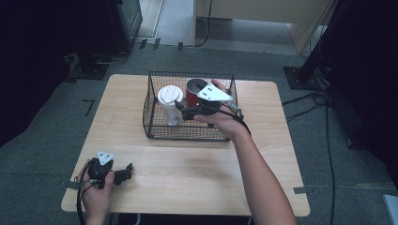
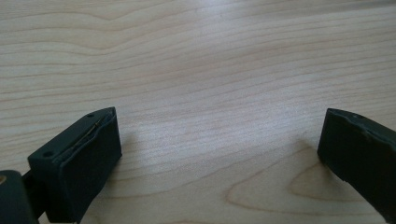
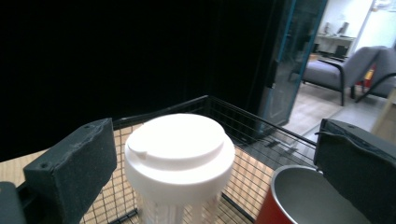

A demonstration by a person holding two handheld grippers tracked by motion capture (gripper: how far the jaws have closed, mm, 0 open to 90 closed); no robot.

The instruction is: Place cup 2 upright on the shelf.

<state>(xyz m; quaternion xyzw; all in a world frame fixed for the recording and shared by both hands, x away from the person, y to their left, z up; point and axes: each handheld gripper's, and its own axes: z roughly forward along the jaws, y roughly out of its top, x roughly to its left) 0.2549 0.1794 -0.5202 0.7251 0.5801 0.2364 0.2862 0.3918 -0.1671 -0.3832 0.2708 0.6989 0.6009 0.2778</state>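
Observation:
A black wire basket (image 1: pixel 155 123) stands at the back middle of the wooden table (image 1: pixel 197 168). Inside it are a clear cup with a white lid (image 1: pixel 169 95) and a red cup with a metal inside (image 1: pixel 194 90). My right gripper (image 1: pixel 179 108) hovers over the basket, open, its jaws wide on either side of the white-lidded cup (image 3: pixel 180 149) without touching it; the red cup (image 3: pixel 303 200) sits by the right jaw. My left gripper (image 1: pixel 127 169) rests low over the front left of the table, open and empty, with bare wood (image 2: pixel 215 102) between its jaws.
The basket's wire walls (image 3: pixel 252 128) rise around the cups. Bare table lies in front of the basket and to its sides. Cables (image 1: pixel 314 101) and stand bases lie on the grey floor beyond the table's right edge.

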